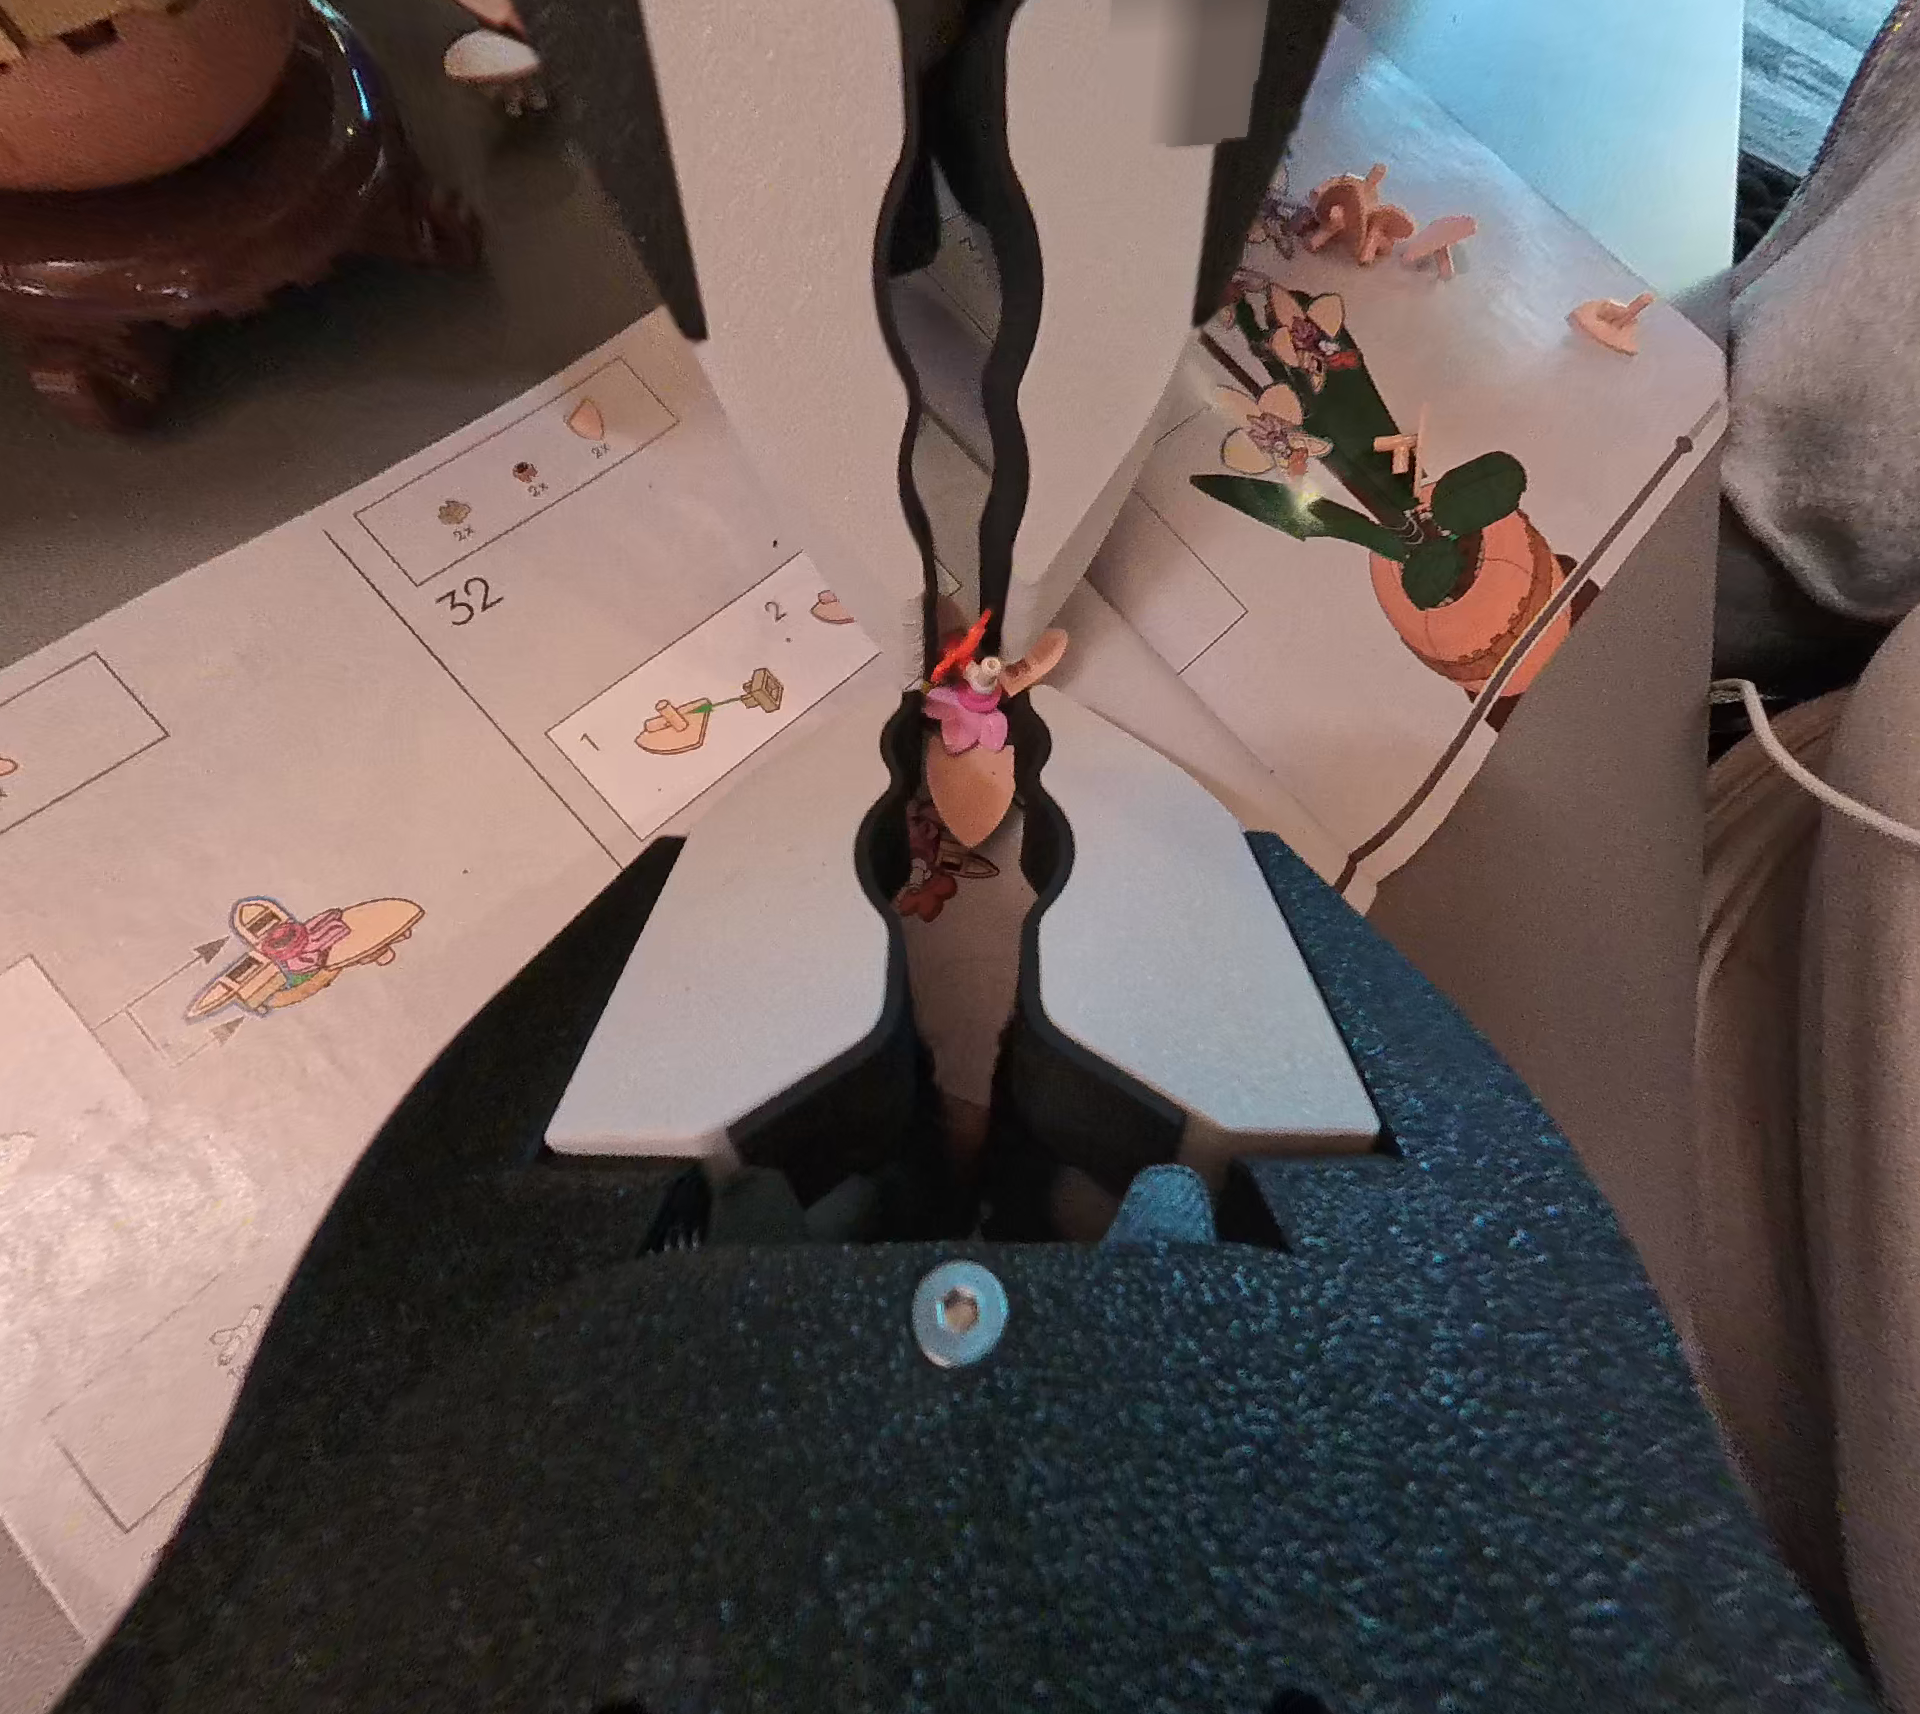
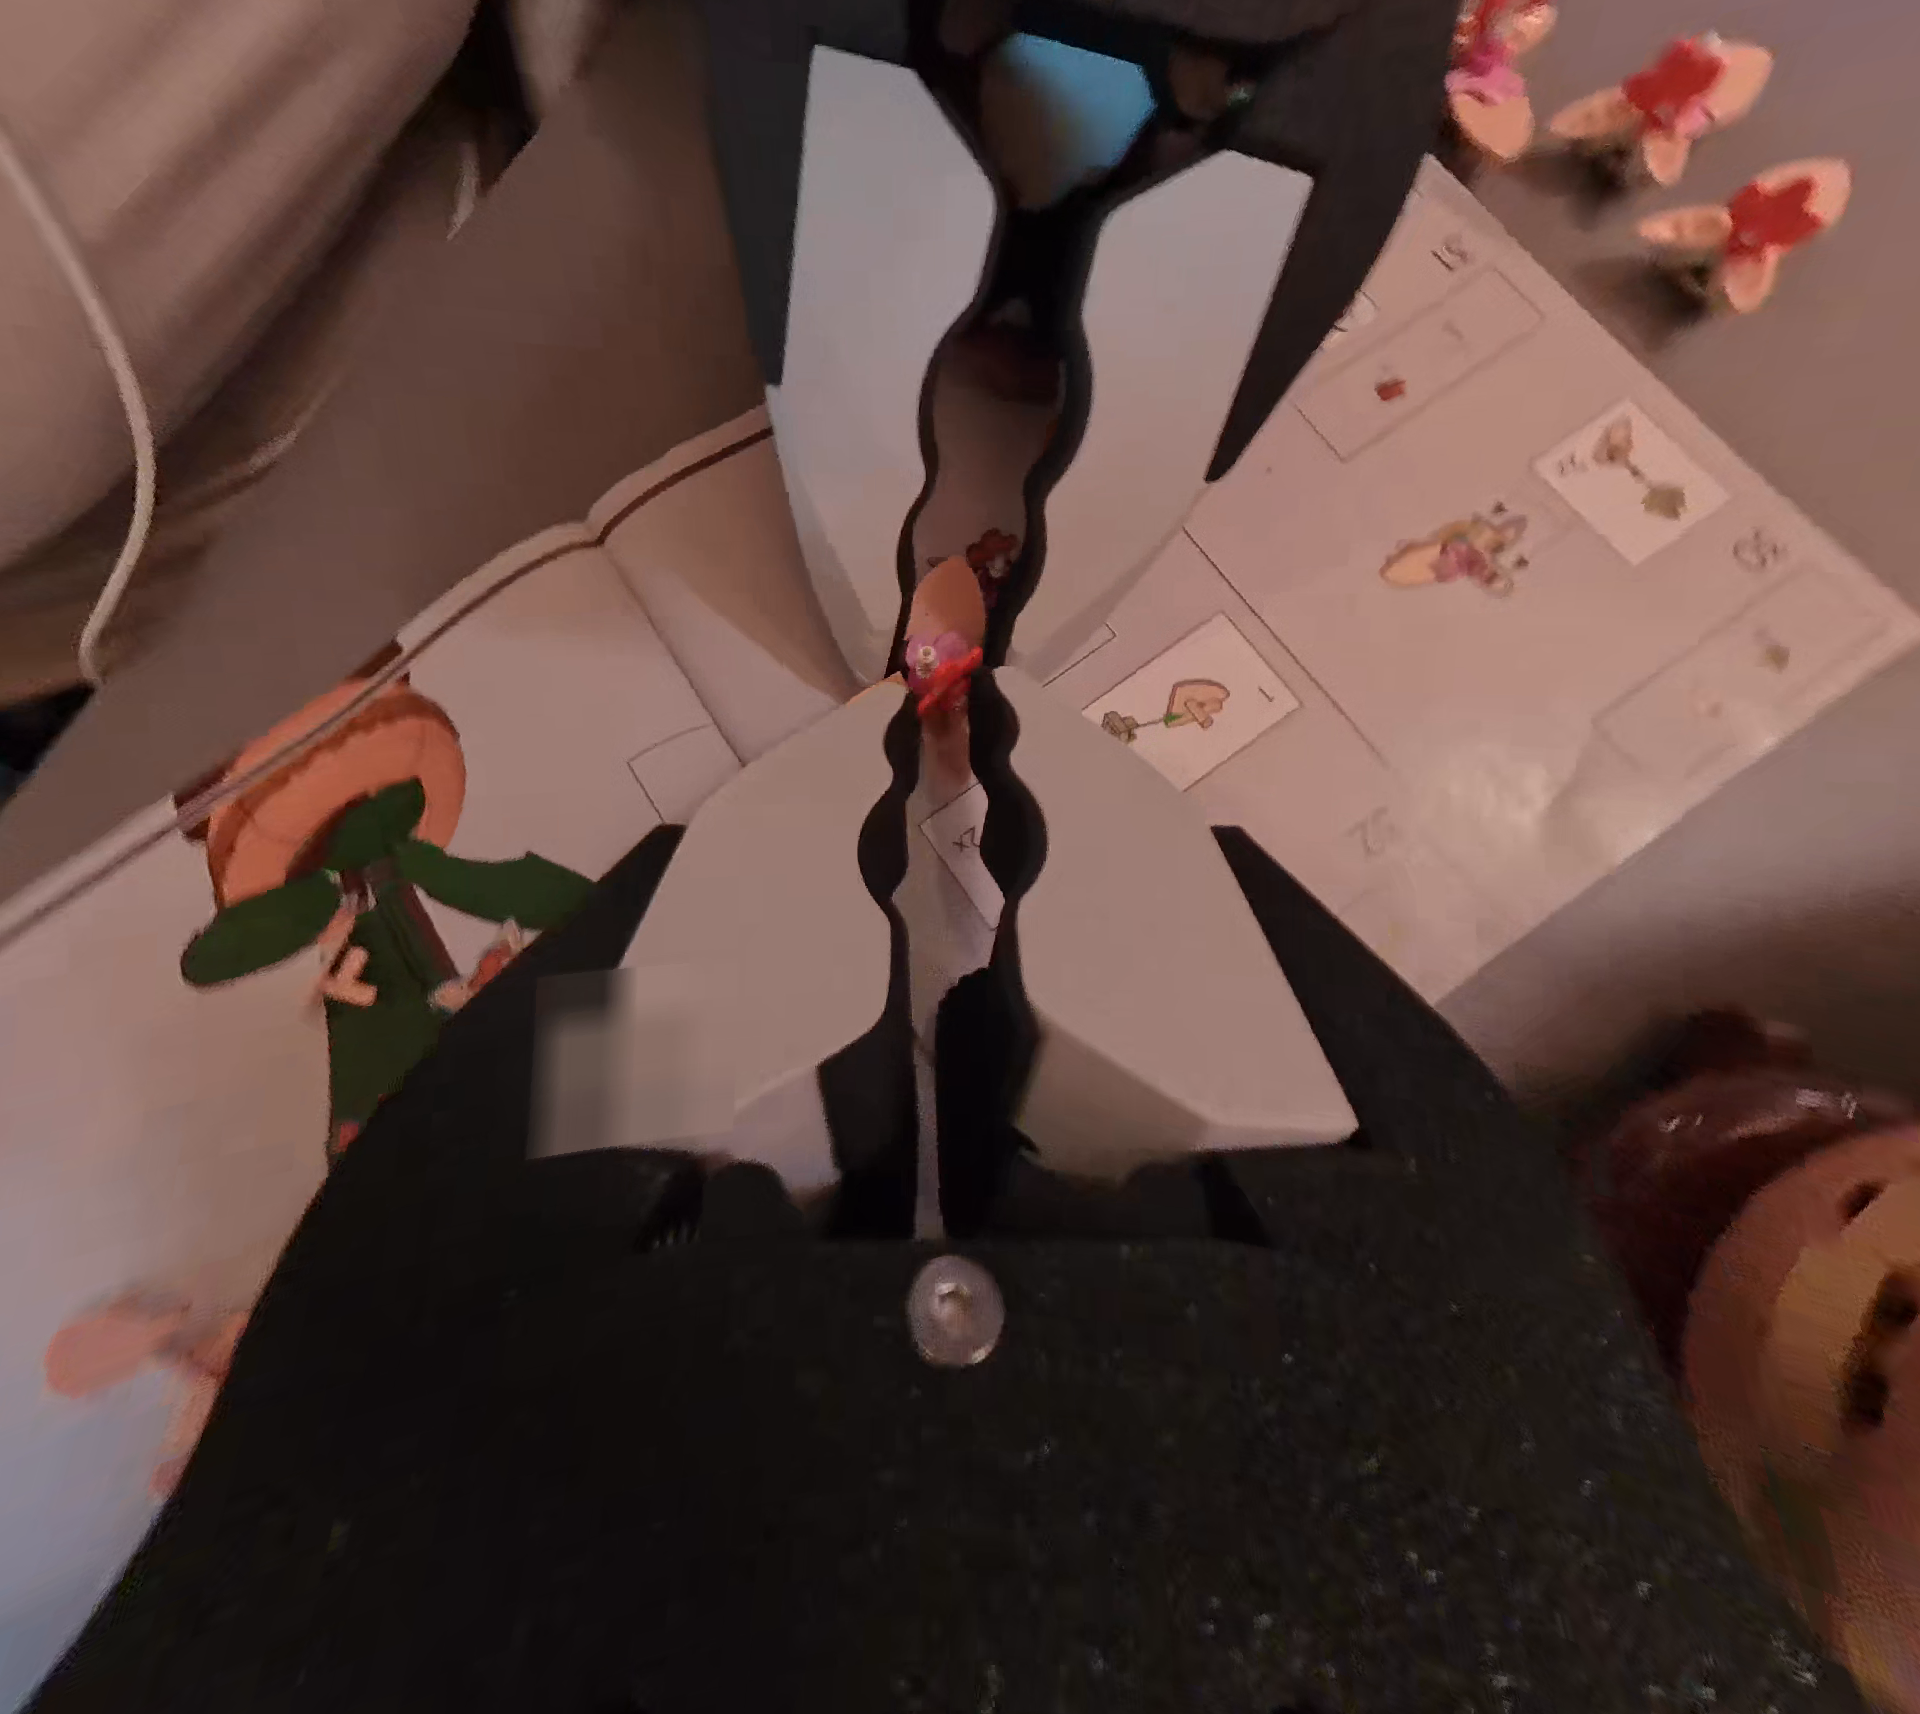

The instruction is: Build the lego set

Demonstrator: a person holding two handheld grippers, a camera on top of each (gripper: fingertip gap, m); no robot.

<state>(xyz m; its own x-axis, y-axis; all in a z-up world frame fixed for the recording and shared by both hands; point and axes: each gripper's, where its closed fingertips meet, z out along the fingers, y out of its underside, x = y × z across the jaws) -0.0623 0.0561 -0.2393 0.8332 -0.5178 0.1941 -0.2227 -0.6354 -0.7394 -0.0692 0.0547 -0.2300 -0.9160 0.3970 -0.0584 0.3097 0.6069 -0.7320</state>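
In the left wrist view my left gripper (image 1: pixel 971 719) is shut on a small flower piece: a tan petal (image 1: pixel 971 797) with a pink blossom part (image 1: pixel 961 719) and a white stud on top. My right gripper (image 1: pixel 966 620) reaches in from the top, tip to tip with the left, and is shut on a thin red piece (image 1: pixel 961 646) that touches the pink part. In the right wrist view my right gripper (image 2: pixel 940 703) pinches the red piece (image 2: pixel 945 677) against the tan petal (image 2: pixel 945 599), which the left gripper (image 2: pixel 940 630) holds from above.
The open instruction booklet (image 1: pixel 520 625) lies under both grippers. A peach and brown pot (image 1: pixel 125 54) stands at the far left. Loose tan petal pieces (image 1: pixel 1361 215) lie beyond the booklet. Three built flowers with red centres (image 2: pixel 1673 95) lie on the grey table. A person's grey clothing (image 1: pixel 1818 417) is on the right. Only a small space, under 4 cm, lies between the two pairs of fingers.
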